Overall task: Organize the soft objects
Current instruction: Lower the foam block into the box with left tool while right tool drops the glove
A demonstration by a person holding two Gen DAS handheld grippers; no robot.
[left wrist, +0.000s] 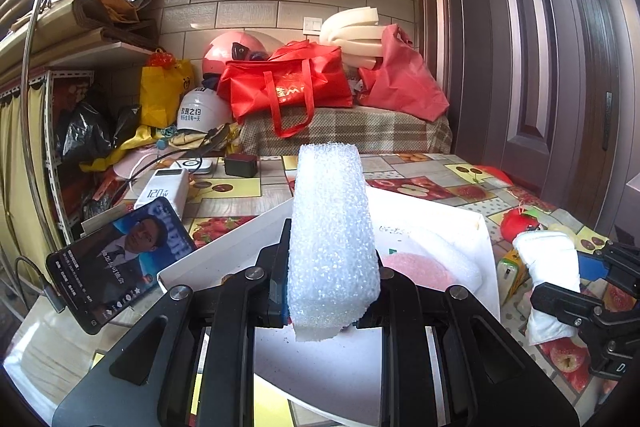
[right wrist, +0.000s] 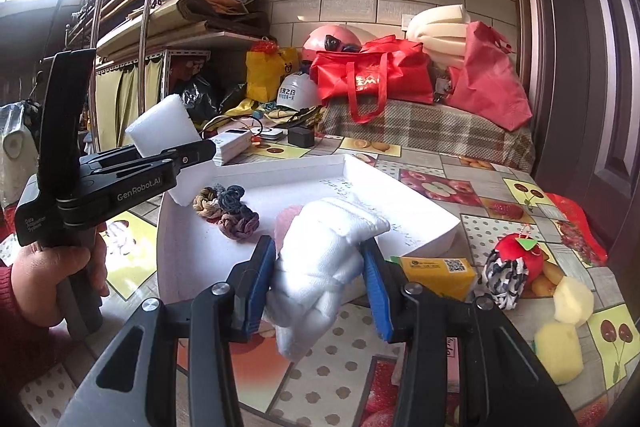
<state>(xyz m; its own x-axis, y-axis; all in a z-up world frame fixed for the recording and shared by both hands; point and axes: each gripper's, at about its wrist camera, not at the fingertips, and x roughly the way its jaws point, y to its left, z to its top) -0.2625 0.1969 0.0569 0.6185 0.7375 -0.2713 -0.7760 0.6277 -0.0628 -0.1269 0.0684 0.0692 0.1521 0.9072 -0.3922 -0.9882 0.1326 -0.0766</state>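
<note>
Both grippers carry their loads over the shallow white cardboard tray (right wrist: 400,195), seemingly to drop them in: the left gripper (left wrist: 332,287) clamps a white foam block (left wrist: 332,227), the right gripper (right wrist: 320,287) squeezes a folded white cloth bundle (right wrist: 324,259).

Your left gripper (left wrist: 332,291) grips a coarse, glistening white foam block (left wrist: 332,227); your right gripper (right wrist: 320,291) grips soft matt white cloth (right wrist: 320,267). Tray (right wrist: 400,187): smooth matt card. Bench (right wrist: 460,179) covering: glossy printed plastic.
</note>
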